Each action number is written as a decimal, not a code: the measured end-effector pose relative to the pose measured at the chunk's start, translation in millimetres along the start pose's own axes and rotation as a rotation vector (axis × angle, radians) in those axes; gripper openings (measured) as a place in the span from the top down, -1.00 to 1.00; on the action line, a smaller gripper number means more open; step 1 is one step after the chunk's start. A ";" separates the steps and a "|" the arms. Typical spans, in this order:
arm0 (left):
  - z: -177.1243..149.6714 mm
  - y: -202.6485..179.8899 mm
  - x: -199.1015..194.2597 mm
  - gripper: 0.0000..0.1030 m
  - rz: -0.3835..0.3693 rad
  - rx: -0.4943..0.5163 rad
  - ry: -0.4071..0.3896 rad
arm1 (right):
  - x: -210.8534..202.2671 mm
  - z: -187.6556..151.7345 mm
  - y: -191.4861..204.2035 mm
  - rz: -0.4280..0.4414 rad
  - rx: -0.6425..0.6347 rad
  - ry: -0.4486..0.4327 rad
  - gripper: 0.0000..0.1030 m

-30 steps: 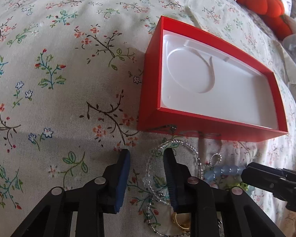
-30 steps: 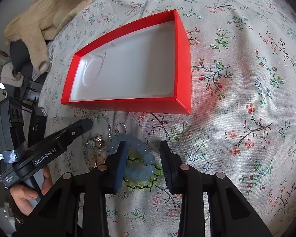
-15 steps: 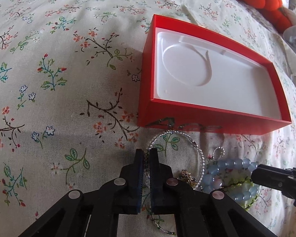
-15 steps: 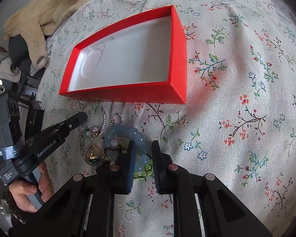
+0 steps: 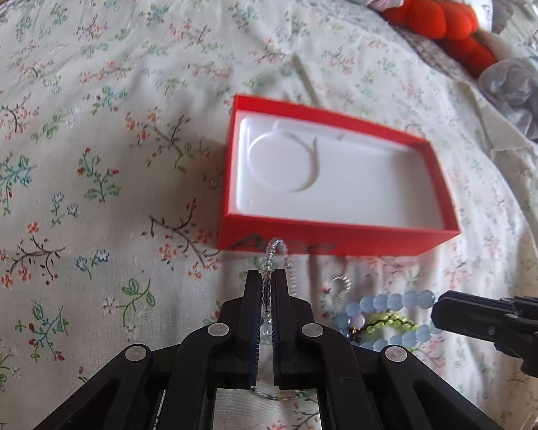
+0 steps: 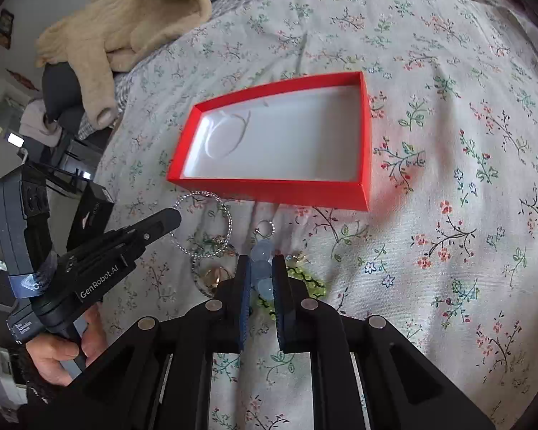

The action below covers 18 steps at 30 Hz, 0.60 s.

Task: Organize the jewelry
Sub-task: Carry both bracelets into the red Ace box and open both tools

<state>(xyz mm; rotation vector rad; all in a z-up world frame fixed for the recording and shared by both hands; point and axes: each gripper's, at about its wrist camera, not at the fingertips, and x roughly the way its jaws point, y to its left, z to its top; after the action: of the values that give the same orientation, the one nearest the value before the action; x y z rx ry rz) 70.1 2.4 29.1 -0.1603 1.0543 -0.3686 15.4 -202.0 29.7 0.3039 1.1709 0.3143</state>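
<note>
Pinching a clear beaded strand [image 5: 275,263] in the nearly closed left tool [image 5: 268,286], lifted off the bed; the right tool [image 6: 261,272] clamps the blue bead bracelet [image 6: 262,268]; next, I'd judge, both go over the near wall into the red box [image 5: 333,242].
</note>
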 end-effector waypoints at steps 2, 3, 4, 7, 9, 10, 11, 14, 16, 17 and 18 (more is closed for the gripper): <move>3.9 -4.3 -5.7 1.00 -0.016 0.003 -0.016 | -7.5 1.4 5.2 0.016 -0.008 -0.018 0.76; 5.7 -6.2 -9.7 1.00 -0.025 0.005 -0.026 | -10.7 2.6 8.1 0.026 -0.010 -0.027 0.76; 7.3 -7.5 -12.9 1.00 -0.034 0.006 -0.036 | -14.2 3.9 10.9 0.034 -0.014 -0.038 0.76; 14.4 -13.2 -20.4 1.00 -0.068 0.006 -0.065 | -23.5 10.5 19.3 0.054 -0.024 -0.072 0.76; 20.0 -18.0 -25.1 1.00 -0.094 0.009 -0.091 | -29.6 16.3 23.2 0.067 -0.026 -0.097 0.76; 22.6 -20.1 -27.1 1.00 -0.107 0.010 -0.102 | -32.7 19.3 24.3 0.072 -0.023 -0.110 0.76; 25.2 -21.9 -28.1 1.00 -0.120 0.009 -0.111 | -34.9 21.8 25.3 0.076 -0.020 -0.123 0.76; 34.5 -25.6 -28.3 1.00 -0.163 -0.006 -0.129 | -39.9 28.9 26.6 0.089 0.000 -0.156 0.76; 40.1 -27.2 -26.9 1.00 -0.196 -0.021 -0.138 | -45.0 33.7 29.2 0.094 0.002 -0.184 0.76; 43.4 -27.8 -25.8 1.00 -0.209 -0.029 -0.142 | -47.0 36.2 30.9 0.094 -0.002 -0.197 0.76; 45.6 -28.4 -25.2 1.00 -0.217 -0.035 -0.148 | -48.7 38.7 32.6 0.092 -0.006 -0.208 0.76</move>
<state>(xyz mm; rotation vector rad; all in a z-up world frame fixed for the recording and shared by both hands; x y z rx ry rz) 92.5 -16.7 80.6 -0.3297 0.8998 -0.5264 31.3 -194.0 97.7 0.3772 0.9525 0.3574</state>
